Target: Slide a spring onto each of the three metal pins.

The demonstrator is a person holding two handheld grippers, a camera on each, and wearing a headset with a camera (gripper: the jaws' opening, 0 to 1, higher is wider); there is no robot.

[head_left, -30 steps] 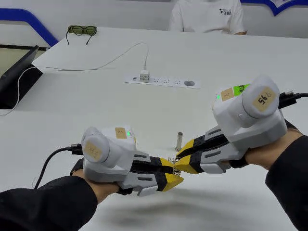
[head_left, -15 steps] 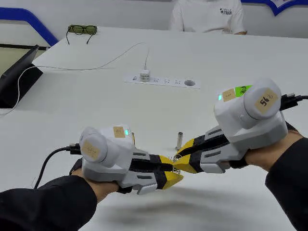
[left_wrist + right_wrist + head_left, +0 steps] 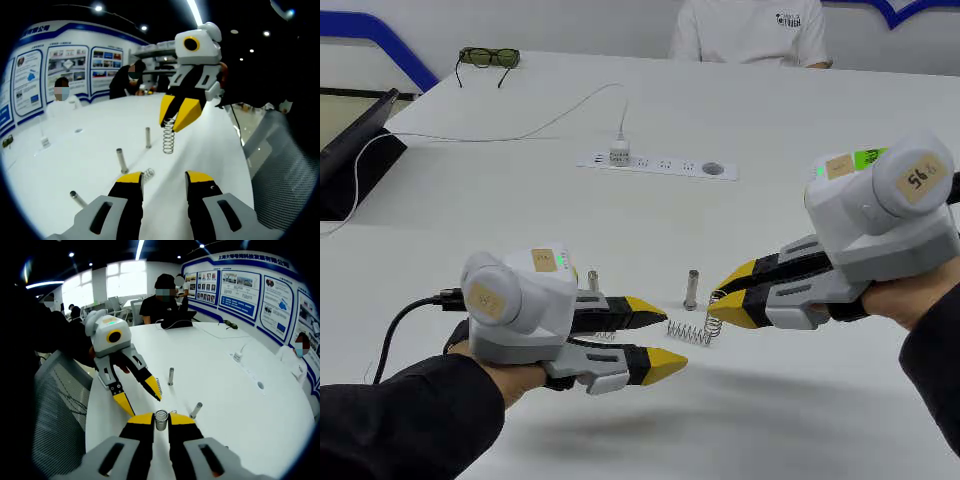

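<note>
My right gripper (image 3: 717,305) is shut on a metal spring (image 3: 168,136), which hangs from its yellow tips just above the table. In the right gripper view the same spring (image 3: 161,420) shows end-on between the jaws of the right gripper (image 3: 160,417). My left gripper (image 3: 662,337) stands open with nothing between its fingers, a short way left of it. A second spring (image 3: 686,332) lies on the table between the two grippers. One upright pin (image 3: 692,290) stands just behind the springs. Another pin (image 3: 593,281) stands behind the left gripper. A third pin (image 3: 77,199) appears at the left.
A white power strip (image 3: 655,166) with a plugged cable lies mid-table. Glasses (image 3: 488,57) rest at the far left corner. A dark monitor (image 3: 350,155) stands at the left edge. A person in a white shirt (image 3: 750,30) sits across the table.
The two grippers met tip to tip at a spring. The left gripper has opened and drawn back left. The right gripper has moved up and right with the spring.
</note>
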